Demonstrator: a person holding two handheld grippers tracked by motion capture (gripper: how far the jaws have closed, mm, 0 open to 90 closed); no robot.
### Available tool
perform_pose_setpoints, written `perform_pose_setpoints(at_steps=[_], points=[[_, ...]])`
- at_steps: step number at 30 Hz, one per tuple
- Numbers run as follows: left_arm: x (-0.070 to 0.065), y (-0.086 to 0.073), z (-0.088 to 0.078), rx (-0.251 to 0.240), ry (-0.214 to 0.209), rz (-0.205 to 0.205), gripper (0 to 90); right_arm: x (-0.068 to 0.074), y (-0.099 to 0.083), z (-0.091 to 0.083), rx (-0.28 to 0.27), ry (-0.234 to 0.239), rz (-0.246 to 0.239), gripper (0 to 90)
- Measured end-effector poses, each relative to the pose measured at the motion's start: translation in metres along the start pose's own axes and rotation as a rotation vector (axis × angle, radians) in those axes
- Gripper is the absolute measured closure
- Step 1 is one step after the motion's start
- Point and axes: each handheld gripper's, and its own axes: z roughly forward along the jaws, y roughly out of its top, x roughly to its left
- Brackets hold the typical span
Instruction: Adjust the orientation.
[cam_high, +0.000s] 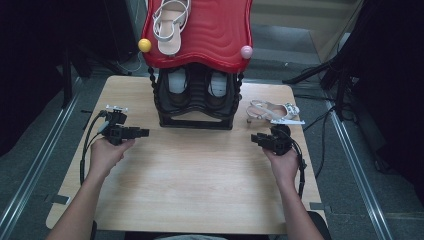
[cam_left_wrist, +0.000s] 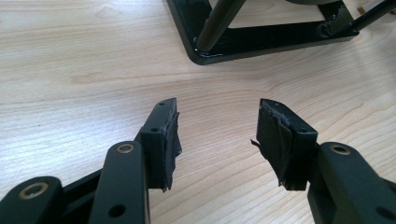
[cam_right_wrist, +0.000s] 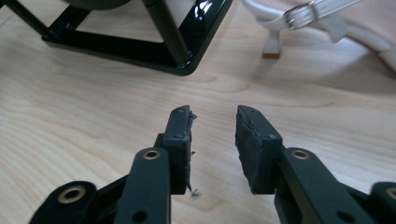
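- The left gripper (cam_high: 142, 132) rests low over the wooden table (cam_high: 200, 190), in the person's left hand (cam_high: 107, 155), on the table's left side. Its jaws point toward the black shoe rack (cam_high: 195, 102) and stand spread wide, with bare wood between them in the left gripper view.
- The right gripper (cam_high: 256, 138) sits in the right hand (cam_high: 282, 162) on the table's right side. In the right gripper view its jaws stand a narrower gap apart, with bare table between the pads (cam_right_wrist: 252, 149).
- A white strappy sandal (cam_high: 274, 112) lies on the table just beyond the right gripper, to the right of the rack and apart from it. In the right gripper view its buckled strap (cam_right_wrist: 303, 14) and heel appear ahead and to the right of the jaws.
- Its mate, a second sandal (cam_high: 170, 25), lies on the rack's red top shelf (cam_high: 210, 35), near the shelf's left side.
- Inside the rack's lower tier sits what looks like a pair of dark shoes (cam_high: 197, 87), though the shade there makes them hard to read.
- A yellow ball (cam_high: 144, 45) and a pink ball (cam_high: 246, 51) cap the front corners of the red shelf.
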Motion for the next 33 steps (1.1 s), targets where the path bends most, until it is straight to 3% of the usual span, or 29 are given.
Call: perform_pose_setpoints(at_steps=[11,25,33], points=[[0.005,-0.002,-0.003,0.001,-0.015,0.003,48.6,-0.021,0.012,0.001,-0.001,-0.059,0.029,89.7],[-0.004,0.001,0.009,0.017,-0.04,0.051,48.7,-0.045,0.026,0.014,-0.013,-0.159,0.094,90.0],[-0.003,0.002,0.011,0.02,-0.042,0.056,48.8,-0.049,0.044,0.006,-0.066,-0.165,0.138,90.0]])
